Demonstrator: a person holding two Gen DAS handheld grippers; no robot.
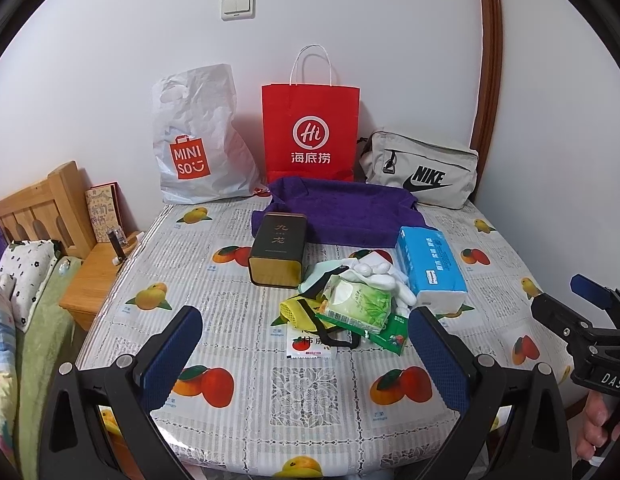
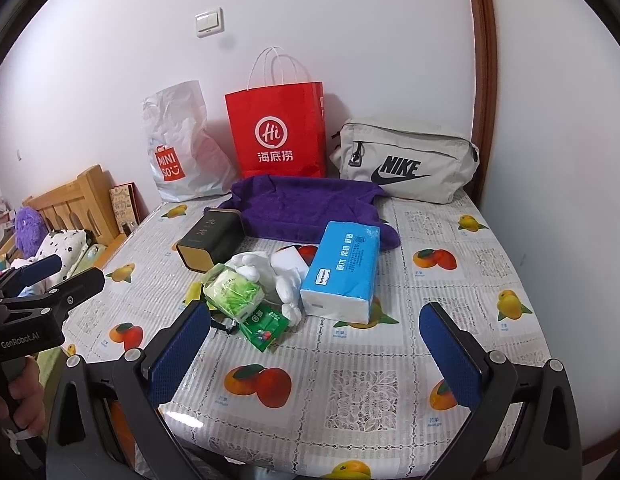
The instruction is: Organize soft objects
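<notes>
1. A table (image 1: 310, 400) fills the foreground, covered by a plastic cloth printed with mangoes and lace squares. Its far edge meets a white wall (image 1: 350, 20) that carries a light switch (image 1: 237, 7). A dark wooden frame (image 1: 490, 60) runs up the right side, and a wooden bed head (image 1: 41, 208) with bedding lies to the left.

2. Nearest on the cloth sits a loose pile of soft things: a small sachet with a red fruit print (image 1: 310, 346), a green wipes pack (image 2: 265, 326), a yellow mesh pouch with black straps (image 1: 299, 312), a green tissue pack (image 1: 358, 300) and white gloves (image 1: 386, 276). They touch and overlap one another.

3. Just right of the pile lies a blue tissue pack (image 1: 430, 268), touching the gloves. Just left of the pile stands a dark tin with gold ends (image 1: 277, 250).

4. Behind these, a purple towel (image 1: 342, 212) lies spread flat, with the tin's far end over its near-left edge.

5. Against the wall stand a white plastic bag (image 1: 193, 140), an upright red paper bag (image 1: 310, 132) and a grey pouch (image 1: 422, 170) lying on its side.

6. The left gripper (image 1: 305, 344) hovers over the near table edge, its blue pads spread wide and gripping nothing; the pile lies between and beyond its tips.

7. The right gripper (image 2: 316, 328) is likewise spread wide and empty, apart from every object. A hand (image 1: 598, 420) grips its handle.
</notes>
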